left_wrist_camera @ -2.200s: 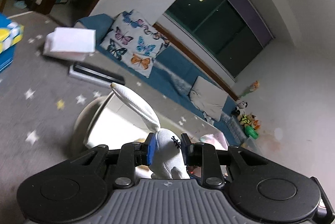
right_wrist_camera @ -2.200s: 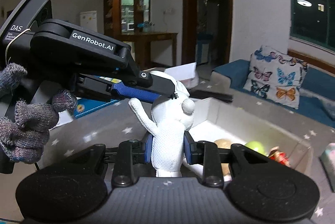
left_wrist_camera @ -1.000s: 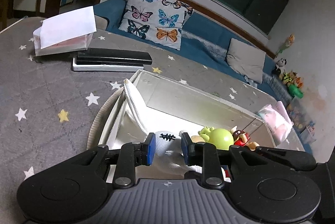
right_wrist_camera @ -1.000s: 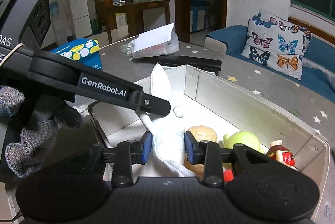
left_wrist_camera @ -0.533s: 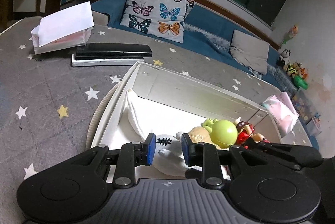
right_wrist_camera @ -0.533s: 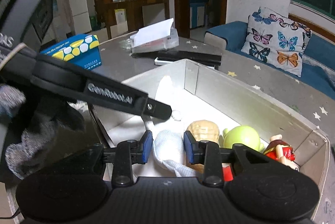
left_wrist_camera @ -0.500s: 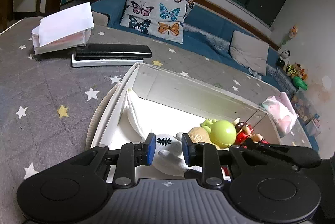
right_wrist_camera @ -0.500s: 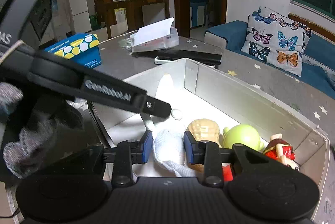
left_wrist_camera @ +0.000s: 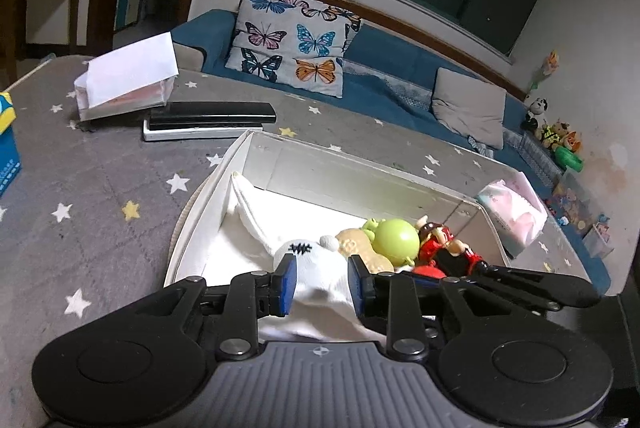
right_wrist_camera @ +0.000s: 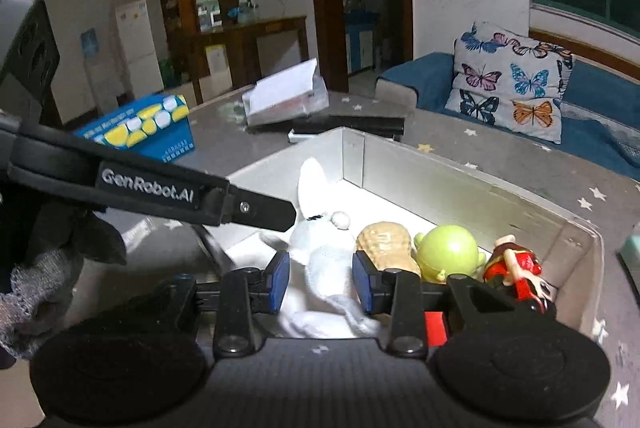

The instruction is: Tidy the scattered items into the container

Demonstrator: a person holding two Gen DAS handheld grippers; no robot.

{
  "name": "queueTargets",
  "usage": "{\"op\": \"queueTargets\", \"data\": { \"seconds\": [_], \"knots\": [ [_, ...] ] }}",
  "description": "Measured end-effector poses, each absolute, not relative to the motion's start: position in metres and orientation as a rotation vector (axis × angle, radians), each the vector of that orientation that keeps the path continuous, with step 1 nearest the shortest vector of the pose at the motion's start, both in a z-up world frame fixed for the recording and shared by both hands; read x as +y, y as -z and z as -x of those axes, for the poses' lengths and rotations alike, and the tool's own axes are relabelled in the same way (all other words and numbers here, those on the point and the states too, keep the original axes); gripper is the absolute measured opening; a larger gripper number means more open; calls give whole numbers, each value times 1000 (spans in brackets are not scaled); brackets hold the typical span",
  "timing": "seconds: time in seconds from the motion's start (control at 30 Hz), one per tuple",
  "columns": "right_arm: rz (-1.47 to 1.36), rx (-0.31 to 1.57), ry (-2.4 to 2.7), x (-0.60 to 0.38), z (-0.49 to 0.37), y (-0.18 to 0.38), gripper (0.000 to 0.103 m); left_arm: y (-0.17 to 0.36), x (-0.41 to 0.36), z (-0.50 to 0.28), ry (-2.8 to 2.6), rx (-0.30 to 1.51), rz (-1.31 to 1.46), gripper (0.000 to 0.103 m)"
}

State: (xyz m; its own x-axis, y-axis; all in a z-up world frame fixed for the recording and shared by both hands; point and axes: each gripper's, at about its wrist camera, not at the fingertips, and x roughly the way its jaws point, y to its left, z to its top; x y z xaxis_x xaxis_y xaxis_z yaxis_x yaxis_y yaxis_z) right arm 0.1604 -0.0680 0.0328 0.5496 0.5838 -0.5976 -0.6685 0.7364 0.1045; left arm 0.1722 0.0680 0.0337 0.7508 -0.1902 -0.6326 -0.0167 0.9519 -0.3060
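Note:
A white plush rabbit [left_wrist_camera: 316, 260] lies in the white box [left_wrist_camera: 360, 174], one long ear trailing to the box's left wall. My left gripper [left_wrist_camera: 322, 282] is open, its blue pads either side of the rabbit's head. In the right wrist view the rabbit [right_wrist_camera: 324, 248] lies between the blue pads of my right gripper [right_wrist_camera: 322, 278], which is open with gaps on both sides. Beside the rabbit lie a tan peanut toy [right_wrist_camera: 384, 242], a green round toy [right_wrist_camera: 448, 250] and a red figure [right_wrist_camera: 516, 264]. The box wall [right_wrist_camera: 460, 188] stands behind them.
The box stands on a grey star-patterned cloth [left_wrist_camera: 80, 168]. Behind it lie black and white flat devices [left_wrist_camera: 208, 116] and a clear case with white paper [left_wrist_camera: 128, 80]. A blue tissue box [right_wrist_camera: 140, 128] stands at the left, a pink packet [left_wrist_camera: 516, 216] at the right.
Both grippers lowered the rabbit into the box and their jaws have widened, so the rabbit now lies loose between the pads. Both cameras have pulled back a little.

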Motion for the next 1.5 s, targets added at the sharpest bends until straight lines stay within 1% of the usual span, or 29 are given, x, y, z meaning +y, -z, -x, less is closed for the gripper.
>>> {"op": "queueTargets", "data": {
  "seconds": [0.03, 0.07, 0.13, 0.2, 0.33, 0.4, 0.43, 0.53, 0.67, 0.73, 0.83, 0.9, 0.93, 0.97, 1.0, 1.1, 1.5],
  "knots": [
    [129, 645, -743, -71, -156, -35, 37, -35, 65, -168, 88, 715, 291, 31],
    [119, 636, -740, -74, -151, -38, 42, -37, 63, -165, 79, 713, 278, 31],
    [108, 618, -731, -79, -141, -44, 48, -40, 57, -156, 72, 705, 255, 31],
    [102, 600, -722, -84, -131, -48, 48, -42, 54, -146, 72, 692, 248, 31],
    [80, 592, -708, -94, -113, -53, 51, -44, 48, -128, 66, 682, 236, 31],
    [84, 582, -694, -98, -101, -54, 59, -43, 43, -118, 51, 682, 211, 31],
    [86, 576, -688, -100, -95, -54, 65, -42, 41, -114, 43, 683, 201, 31],
    [93, 567, -672, -104, -80, -52, 67, -38, 36, -102, 23, 691, 190, 31],
    [70, 568, -662, -109, -62, -48, 79, -31, 34, -88, 27, 714, 202, 31],
    [63, 566, -651, -111, -56, -46, 81, -27, 32, -80, 25, 720, 196, 31],
    [49, 579, -623, -116, -48, -40, 89, -21, 31, -70, 15, 728, 194, 31],
    [43, 590, -599, -121, -43, -36, 90, -17, 33, -66, 8, 732, 205, 31],
    [37, 594, -596, -123, -41, -34, 92, -16, 34, -63, 4, 731, 209, 31],
    [28, 602, -590, -124, -39, -32, 98, -14, 34, -61, 2, 731, 209, 31],
    [24, 608, -583, -124, -37, -30, 100, -13, 34, -59, -2, 732, 209, 31],
    [26, 617, -569, -123, -32, -24, 103, -9, 35, -52, -4, 731, 219, 31],
    [-5, 679, -464, -124, -32, -9, 103, -3, 30, -36, -23, 705, 218, 31]
  ]
}}
